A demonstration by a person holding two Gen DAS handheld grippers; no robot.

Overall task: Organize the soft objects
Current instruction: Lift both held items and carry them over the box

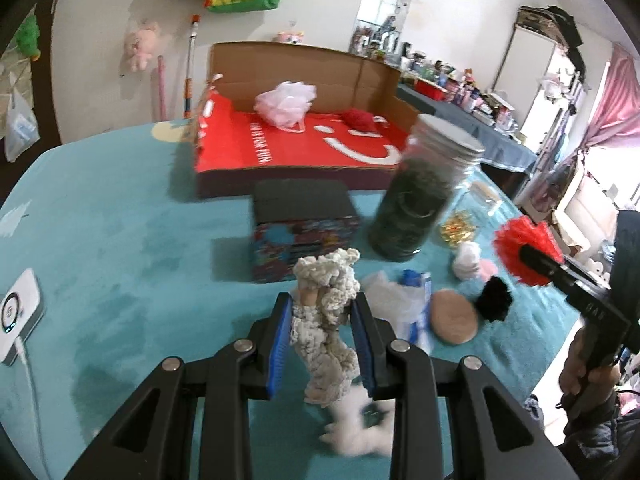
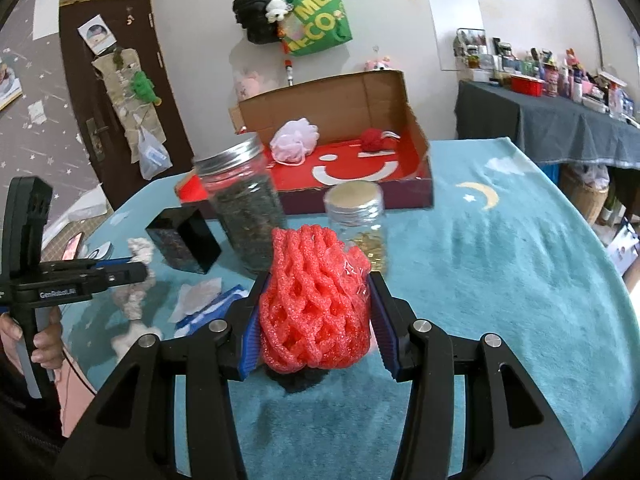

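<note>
My left gripper (image 1: 322,306) is shut on a cream knotted rope toy (image 1: 326,292) that hangs below the pads, lifted above the teal cloth. My right gripper (image 2: 316,292) is shut on a red foam net sleeve (image 2: 314,300), also seen from the left wrist as the red foam net (image 1: 520,246). At the back an open cardboard box with a red liner (image 1: 296,148) holds a pink mesh puff (image 1: 286,104) and a red yarn ball (image 1: 358,120). A black pompom (image 1: 494,298), a tan round pad (image 1: 454,316) and a pink-white soft toy (image 1: 468,260) lie on the cloth.
A tall jar of dark leaves (image 1: 420,200) and a black patterned box (image 1: 304,232) stand in front of the cardboard box. A smaller jar with gold pieces (image 2: 358,220) is behind the red net. White and blue wrapping (image 1: 404,300) lies nearby; a white device (image 1: 18,312) sits far left.
</note>
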